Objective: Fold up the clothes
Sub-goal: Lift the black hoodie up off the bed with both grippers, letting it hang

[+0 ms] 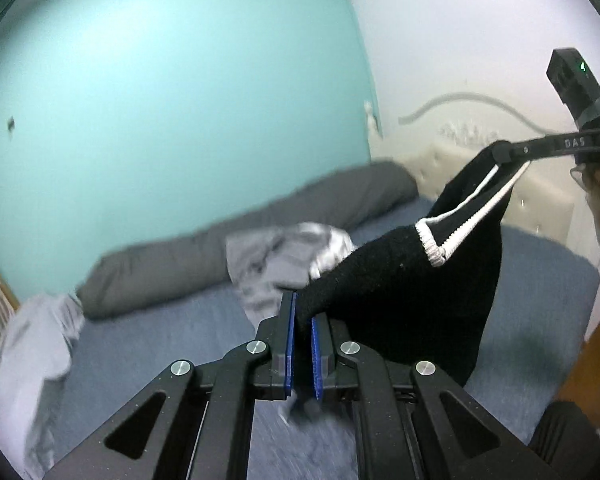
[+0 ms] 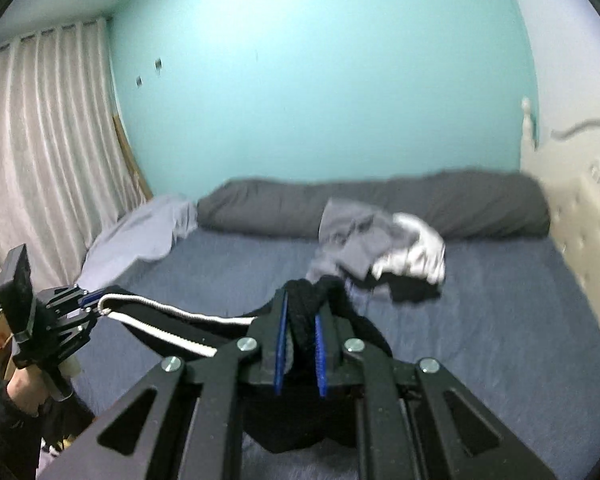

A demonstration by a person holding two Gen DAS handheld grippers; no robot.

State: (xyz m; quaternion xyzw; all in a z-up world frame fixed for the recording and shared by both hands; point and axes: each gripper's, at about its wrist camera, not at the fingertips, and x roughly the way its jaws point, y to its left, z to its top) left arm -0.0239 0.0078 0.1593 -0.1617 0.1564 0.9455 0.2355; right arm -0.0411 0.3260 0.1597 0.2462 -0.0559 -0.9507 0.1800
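The left gripper (image 1: 303,322) is clamped on a corner of the black garment (image 1: 400,280), and the right gripper (image 2: 302,312) is clamped on another bunched part of it. The cloth hangs in the air between the two, above the near part of the blue bed (image 2: 480,320), with its white ribbed trim (image 2: 172,308) stretched along the top edge.

The step in hand looks like lifting the garment clear and spreading it before laying it flat. To do it well, both grips should stay firm while the hands draw apart until the trimmed edge is taut and level, letting the body hang free and untwisted. The right grip holds a thick wad, so some fabric may be doubled there. It should then be lowered onto bare bed near the person, well clear of the grey and white pile of clothes (image 2: 380,240) farther back by the grey bolster pillow (image 2: 380,204).
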